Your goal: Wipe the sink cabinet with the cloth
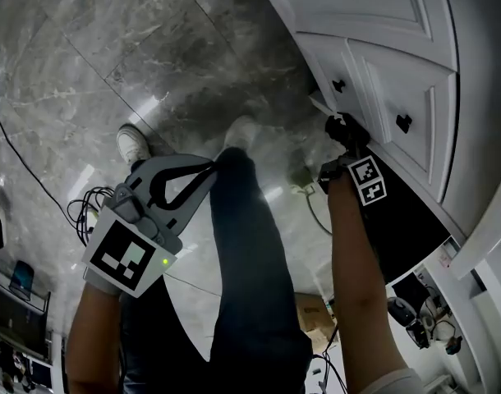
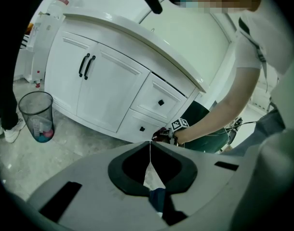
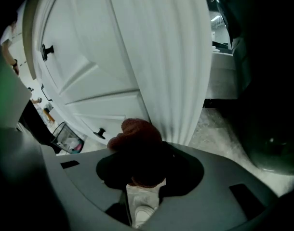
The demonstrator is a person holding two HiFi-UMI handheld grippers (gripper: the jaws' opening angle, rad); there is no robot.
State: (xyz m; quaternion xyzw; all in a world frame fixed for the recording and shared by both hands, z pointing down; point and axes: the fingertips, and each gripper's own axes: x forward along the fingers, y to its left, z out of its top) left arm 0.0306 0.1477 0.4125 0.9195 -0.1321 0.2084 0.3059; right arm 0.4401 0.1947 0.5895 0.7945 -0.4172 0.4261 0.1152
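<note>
Right gripper (image 1: 343, 132) by the white sink cabinet (image 1: 415, 97), left gripper (image 1: 205, 171) over grey marble floor (image 1: 111, 56)

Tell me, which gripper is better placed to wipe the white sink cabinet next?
The right gripper. Its jaws are shut on the reddish-brown fluffy cloth, close to the white panelled sink cabinet. The left gripper is shut, empty and farther from it.

From my head I look steeply down on the marble floor (image 1: 111, 56), with the sink cabinet (image 1: 398, 64) at upper right. The camera on my left gripper (image 1: 209, 167) sits low and well back, facing the cabinet front. The one on my right gripper (image 1: 341, 125) presses close to the cabinet, past the cloth (image 3: 137, 143); both show the drawers (image 2: 159, 97) and the wastebasket (image 2: 37, 114).
</note>
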